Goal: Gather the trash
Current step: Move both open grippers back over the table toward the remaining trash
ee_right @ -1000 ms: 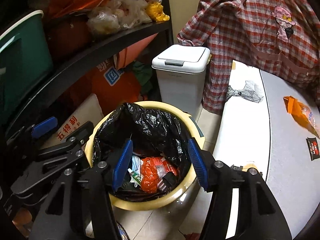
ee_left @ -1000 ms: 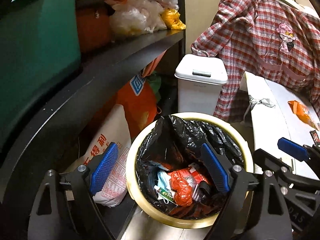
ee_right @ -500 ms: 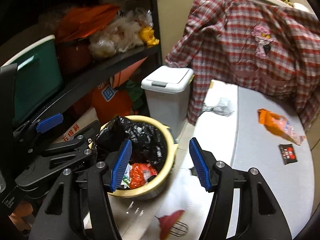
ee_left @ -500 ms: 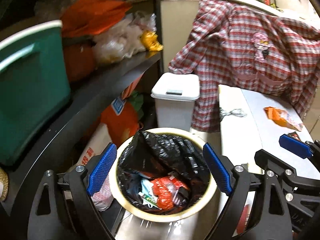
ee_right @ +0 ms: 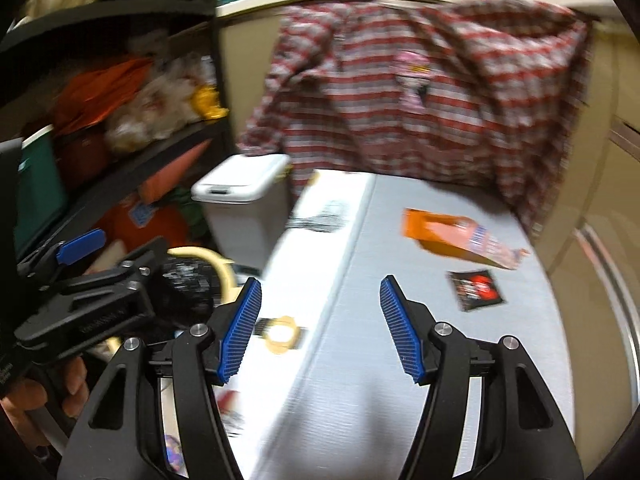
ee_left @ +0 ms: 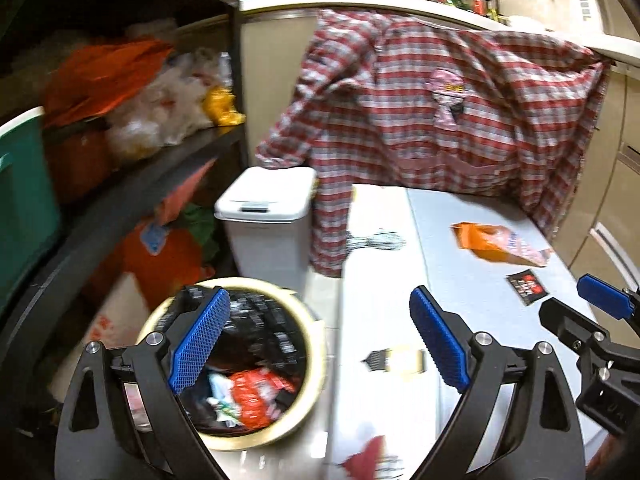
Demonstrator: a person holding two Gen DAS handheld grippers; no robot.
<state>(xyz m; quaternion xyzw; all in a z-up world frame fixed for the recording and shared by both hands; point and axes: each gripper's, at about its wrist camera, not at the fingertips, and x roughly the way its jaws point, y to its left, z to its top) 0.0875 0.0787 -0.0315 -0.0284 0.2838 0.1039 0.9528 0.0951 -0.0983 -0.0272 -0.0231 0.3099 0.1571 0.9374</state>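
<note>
While both tools gape (empty), table edge [ee_right: 328,312] — unobstructed.

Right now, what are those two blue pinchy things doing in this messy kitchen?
A person is holding one gripper in each hand to pick up trash. The left gripper and the right gripper are both open, with nothing in them. The yellow bin on the floor, lined with a black bag, already has wrappers inside. On the white table an orange snack bag and a small black packet still lie waiting. Both grippers point toward the table.
</note>
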